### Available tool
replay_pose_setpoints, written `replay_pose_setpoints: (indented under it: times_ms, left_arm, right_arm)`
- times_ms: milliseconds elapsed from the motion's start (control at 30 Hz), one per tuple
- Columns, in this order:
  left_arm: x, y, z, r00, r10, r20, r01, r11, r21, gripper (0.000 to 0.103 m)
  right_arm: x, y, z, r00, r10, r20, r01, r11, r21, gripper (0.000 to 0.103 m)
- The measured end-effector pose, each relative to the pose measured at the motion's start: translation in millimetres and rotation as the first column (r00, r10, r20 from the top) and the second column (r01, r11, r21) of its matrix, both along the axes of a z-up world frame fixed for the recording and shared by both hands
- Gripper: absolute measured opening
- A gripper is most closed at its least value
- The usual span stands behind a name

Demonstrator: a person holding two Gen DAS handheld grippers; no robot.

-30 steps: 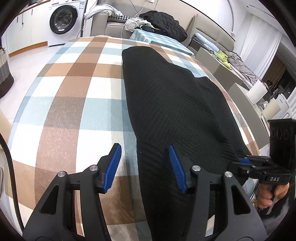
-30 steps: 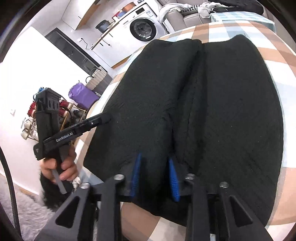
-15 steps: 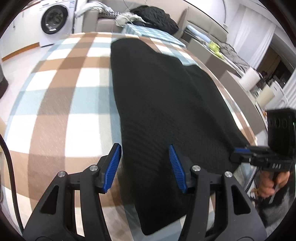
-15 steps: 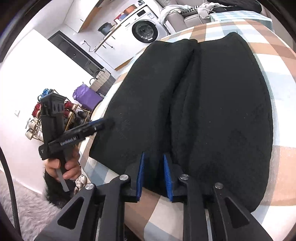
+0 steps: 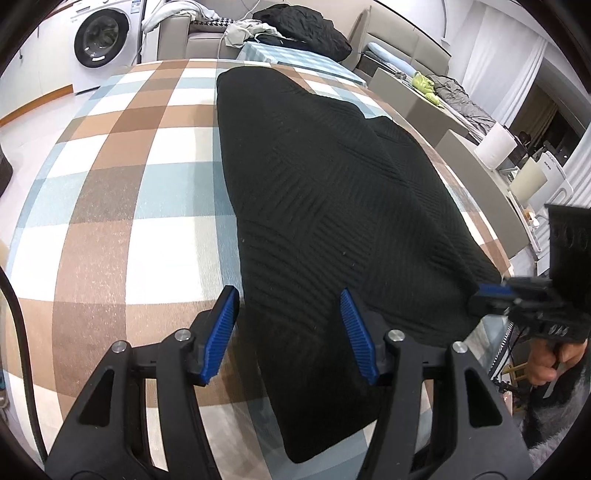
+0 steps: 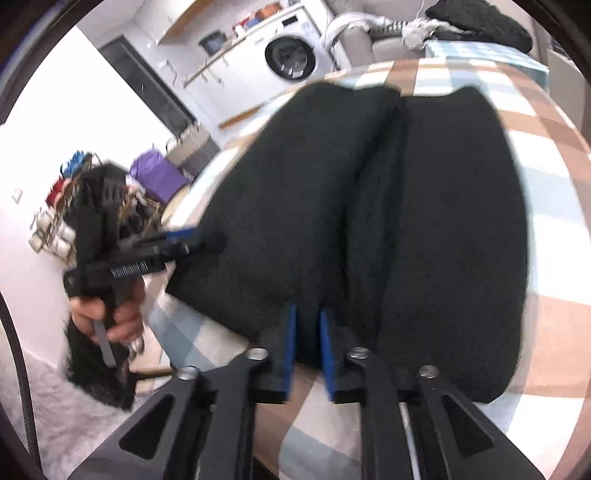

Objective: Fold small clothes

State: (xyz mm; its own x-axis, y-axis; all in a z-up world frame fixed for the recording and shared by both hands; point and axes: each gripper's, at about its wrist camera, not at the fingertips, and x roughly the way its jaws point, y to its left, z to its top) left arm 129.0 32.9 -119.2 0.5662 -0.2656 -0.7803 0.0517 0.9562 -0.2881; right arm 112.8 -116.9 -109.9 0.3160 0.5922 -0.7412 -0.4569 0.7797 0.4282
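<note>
A black knit garment (image 5: 332,192) lies folded lengthwise on the checked tablecloth (image 5: 110,221), its near hem at the table's front edge. My left gripper (image 5: 288,295) hovers over the hem's left corner with its jaws opening. One pad is beside the garment's edge, the other above the fabric, and neither presses. In the blurred right wrist view the garment (image 6: 424,221) shows two long folds. My right gripper (image 6: 308,314) has its jaws narrow, with the hem pinched between the blue pads. Each view shows the other gripper at the side, the right gripper (image 5: 491,295) and the left gripper (image 6: 199,240).
A washing machine (image 5: 101,37) and a sofa piled with clothes (image 5: 295,26) stand beyond the table. Grey furniture (image 5: 424,107) runs along the right side. A purple bag (image 6: 159,177) and clutter sit on the floor at the left. A person's hand (image 6: 114,317) holds the left gripper.
The right gripper's jaws have drawn closer together around the hem. The left view has turned slightly, so the garment's edge now lies by its left pad.
</note>
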Motion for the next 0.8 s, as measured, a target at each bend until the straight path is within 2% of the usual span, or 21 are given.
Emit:
replay_pose_setpoints:
  times_ms: [100, 300, 367, 433, 500, 633, 667, 733, 800]
  left_arm:
    - [4.0, 2.6, 0.9, 1.000, 0.010, 0.006, -0.010, 1.000, -0.005, 0.054]
    - [12.6, 7.2, 1.7, 0.999, 0.044, 0.007, -0.044, 0.999, -0.008, 0.054]
    - [16.6, 7.3, 4.0, 0.998, 0.055, 0.007, -0.055, 0.998, 0.001, 0.054]
    - [19.7, 7.9, 8.9, 0.998, 0.062, 0.022, -0.062, 0.998, 0.000, 0.054]
    - [23.7, 8.9, 11.6, 0.997, 0.067, 0.030, -0.067, 0.998, 0.004, 0.054]
    - [31.8, 6.4, 3.8, 0.998, 0.059, 0.013, -0.059, 0.998, 0.011, 0.054]
    - [32.9, 5.2, 1.1, 0.998, 0.055, 0.008, -0.055, 0.998, 0.019, 0.054]
    - [34.0, 4.8, -2.6, 0.999, 0.053, 0.001, -0.053, 0.998, 0.022, 0.054]
    - [35.2, 6.1, -4.6, 0.999, 0.051, 0.000, -0.051, 0.999, 0.003, 0.054]
  right_arm:
    - [14.4, 0.3, 1.8, 0.999, -0.046, 0.007, 0.045, 0.998, 0.038, 0.026]
    - [82.6, 27.2, -14.0, 0.995, -0.096, -0.043, 0.098, 0.994, 0.051, 0.026]
    - [92.5, 38.4, -13.2, 0.995, -0.101, -0.001, 0.101, 0.995, 0.008, 0.009]
    - [93.1, 31.0, 1.9, 0.994, -0.101, 0.046, 0.098, 0.993, 0.067, 0.007]
    - [89.4, 18.7, 15.1, 0.988, -0.124, 0.091, 0.120, 0.991, 0.052, 0.007]
    - [94.9, 9.2, -2.8, 0.989, -0.144, 0.024, 0.145, 0.989, -0.009, 0.009]
    - [93.5, 4.8, -3.6, 0.987, -0.159, 0.011, 0.159, 0.987, 0.010, 0.012]
    - [85.2, -2.2, 0.5, 0.985, -0.169, 0.026, 0.169, 0.986, 0.014, 0.032]
    - [77.2, -18.3, 1.4, 0.982, -0.187, 0.014, 0.186, 0.981, 0.058, 0.043]
